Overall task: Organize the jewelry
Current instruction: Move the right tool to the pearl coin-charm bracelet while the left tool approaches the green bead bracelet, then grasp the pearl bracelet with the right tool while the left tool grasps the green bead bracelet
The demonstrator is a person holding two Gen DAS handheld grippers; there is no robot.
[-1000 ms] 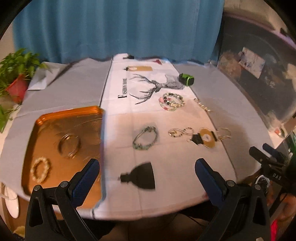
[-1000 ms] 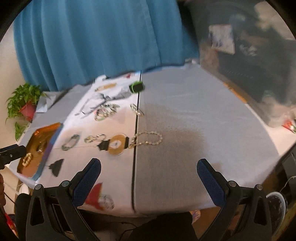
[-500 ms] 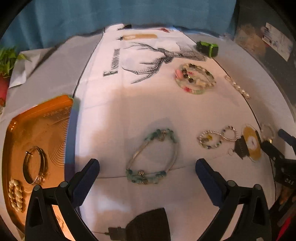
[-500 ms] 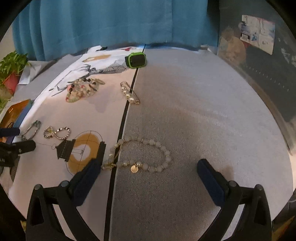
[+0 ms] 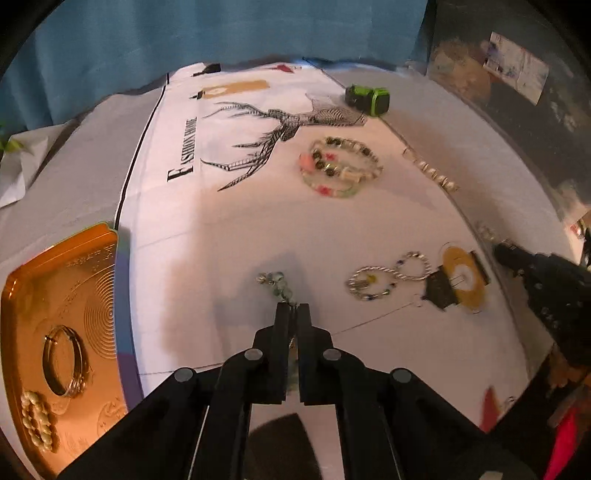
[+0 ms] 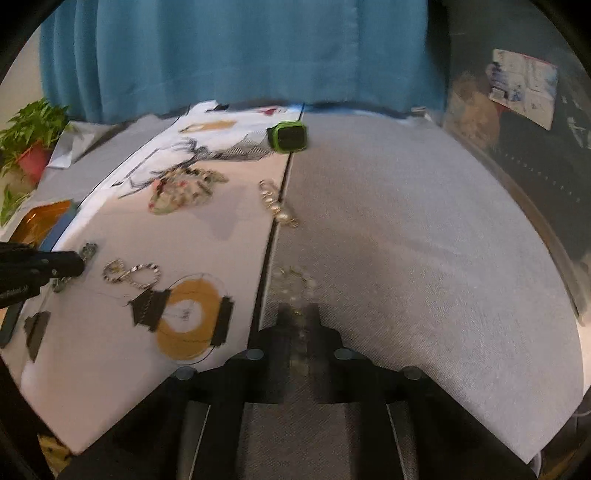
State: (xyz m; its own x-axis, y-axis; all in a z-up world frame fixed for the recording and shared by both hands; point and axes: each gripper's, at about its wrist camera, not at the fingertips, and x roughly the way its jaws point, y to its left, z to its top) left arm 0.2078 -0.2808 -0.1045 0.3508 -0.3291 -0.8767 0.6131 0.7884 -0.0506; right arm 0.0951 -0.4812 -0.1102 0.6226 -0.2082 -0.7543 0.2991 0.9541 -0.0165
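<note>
At lower centre of its view the left gripper (image 5: pixel 292 308) pinches the green beaded bracelet (image 5: pixel 277 286) on the white cloth (image 5: pixel 207 221), right of the gold tray (image 5: pixel 22 280), while the right gripper (image 6: pixel 298 310) closes on the blurred pearl bracelet (image 6: pixel 295 280) lying low in the frame's middle on grey fabric (image 6: pixel 424 240).

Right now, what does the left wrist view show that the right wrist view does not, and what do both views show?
Only the left wrist view shows the inside of the orange tray, holding a metal bangle and a cream bead bracelet, and the left gripper shut on the green bead bracelet.

Only the right wrist view shows the right gripper shut on the pearl bracelet, the potted plant, and the wide grey cloth.

Both show the green watch, the pile of colourful bracelets, the figure-eight chain and the blue curtain.
</note>
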